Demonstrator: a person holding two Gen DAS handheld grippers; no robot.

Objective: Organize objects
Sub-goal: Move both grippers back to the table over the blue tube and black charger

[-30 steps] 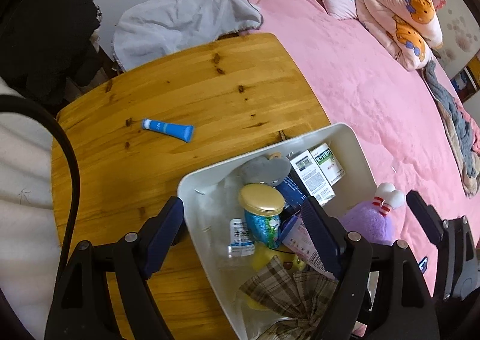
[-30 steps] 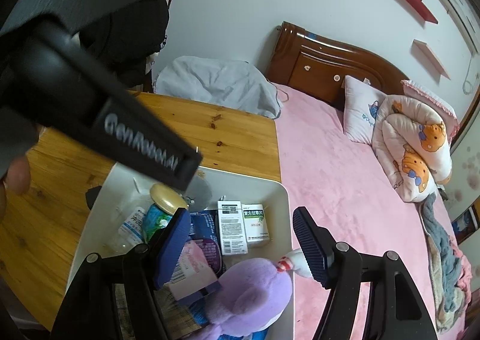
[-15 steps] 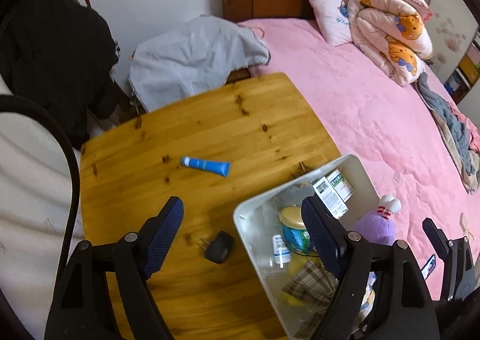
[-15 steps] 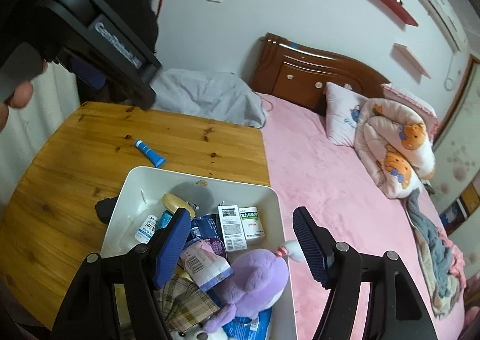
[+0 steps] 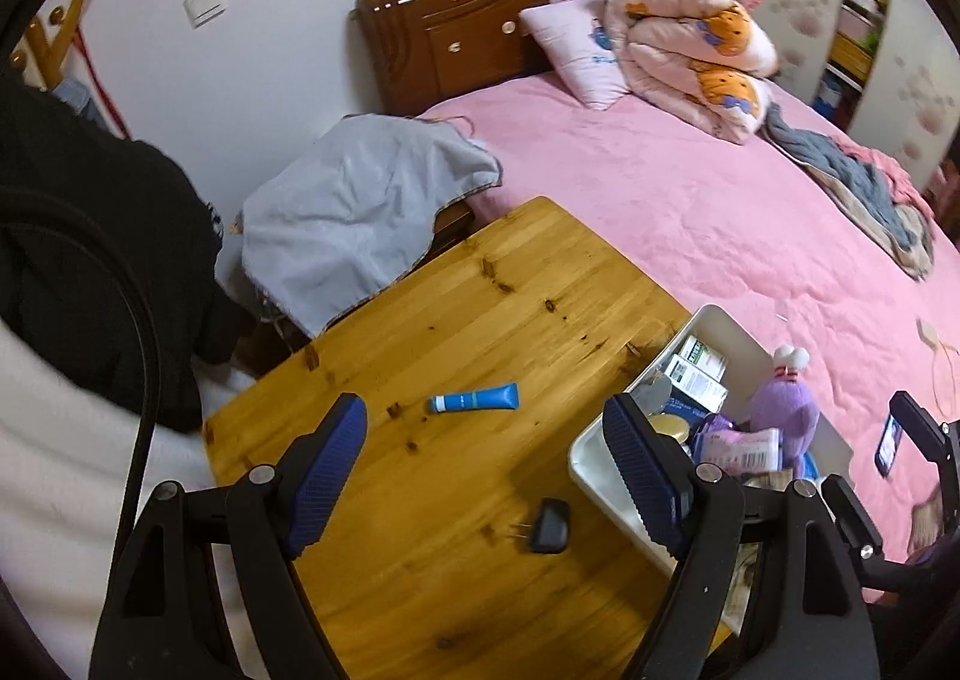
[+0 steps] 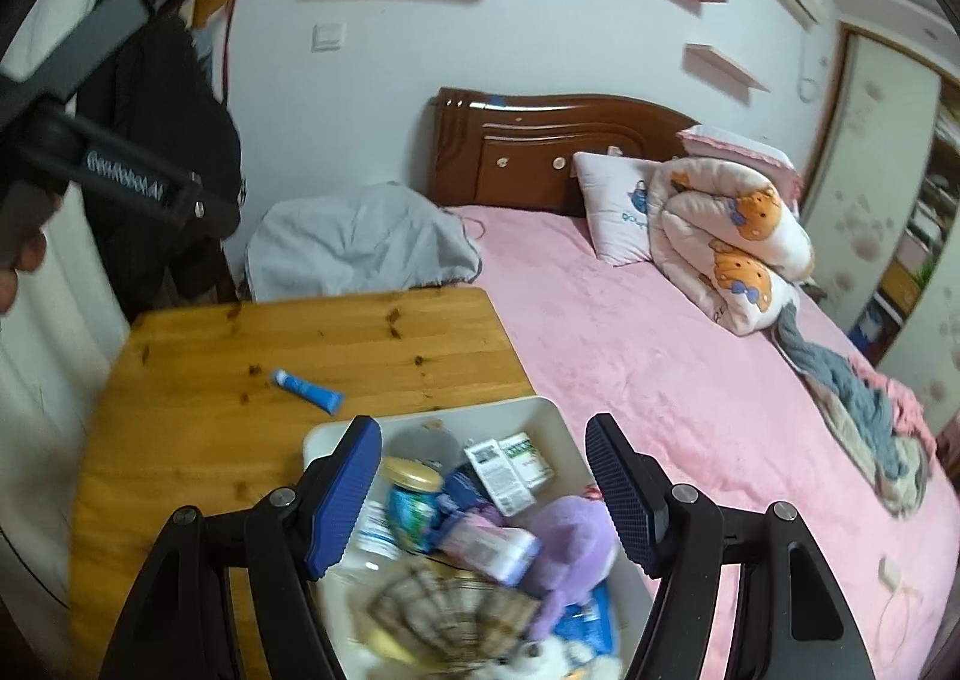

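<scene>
A wooden table (image 5: 480, 320) stands against a bed with a pink cover (image 5: 690, 188). On the table's bare top lie a blue tube (image 5: 474, 399) and, nearer the camera, a black plug (image 5: 549, 525). At the table's bed-side edge sits a white bin (image 6: 558, 422) crowded with a gold-lidded jar (image 6: 413, 485), medicine boxes (image 6: 510, 464) and a purple plush toy (image 6: 570, 542). The left gripper (image 5: 483, 470) hangs above the table, jaws spread and empty; the right gripper (image 6: 483, 488) hangs over the bin, jaws likewise apart, gripping nothing

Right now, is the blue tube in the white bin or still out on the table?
Out. The blue tube lies flat on the wooden table, apart from the white bin, with no claw touching it.
</scene>
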